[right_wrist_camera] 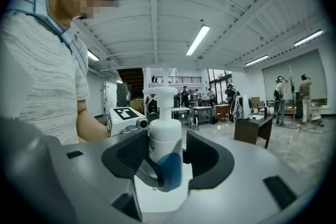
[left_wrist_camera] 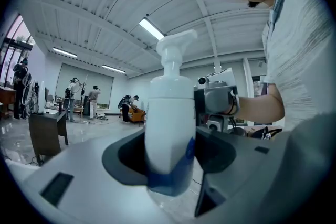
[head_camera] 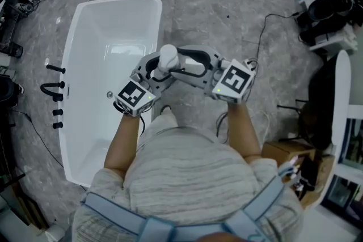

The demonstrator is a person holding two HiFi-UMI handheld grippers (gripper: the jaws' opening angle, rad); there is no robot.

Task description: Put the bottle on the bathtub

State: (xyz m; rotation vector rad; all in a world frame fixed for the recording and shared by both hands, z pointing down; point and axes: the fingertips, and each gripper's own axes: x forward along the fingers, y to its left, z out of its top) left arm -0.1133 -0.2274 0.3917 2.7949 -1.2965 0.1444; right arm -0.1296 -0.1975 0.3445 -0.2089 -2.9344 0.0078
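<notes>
The bottle [head_camera: 168, 57] is a white plastic pump dispenser, upright, held up between the two grippers at the centre of the head view. It is over the floor [head_camera: 227, 14], just right of the bathtub [head_camera: 72, 59].

The left hand-held gripper [left_wrist_camera: 168, 165] is closed on the bottle's lower body. The body fills its gap in the left gripper view. The right hand-held gripper [right_wrist_camera: 165, 162] stands wide, with the bottle between its jaws but daylight on both sides, so it carries nothing.

The bottle looks stiff enough to take a firm squeeze, though the smooth round wall may slip or twist in flat pads. The wide body is the place to grip. The thin neck and pump head look weaker and would let it swing. It is opaque, so I cannot tell how full it is. If full, it is likely bottom-heavy and should stand well.

The bathtub, taking the left of the head view, is white and empty, with only a drain [head_camera: 110, 94] on its floor. Its rim is narrow and glossy, so the base likely needs to land flat and centred.
</notes>
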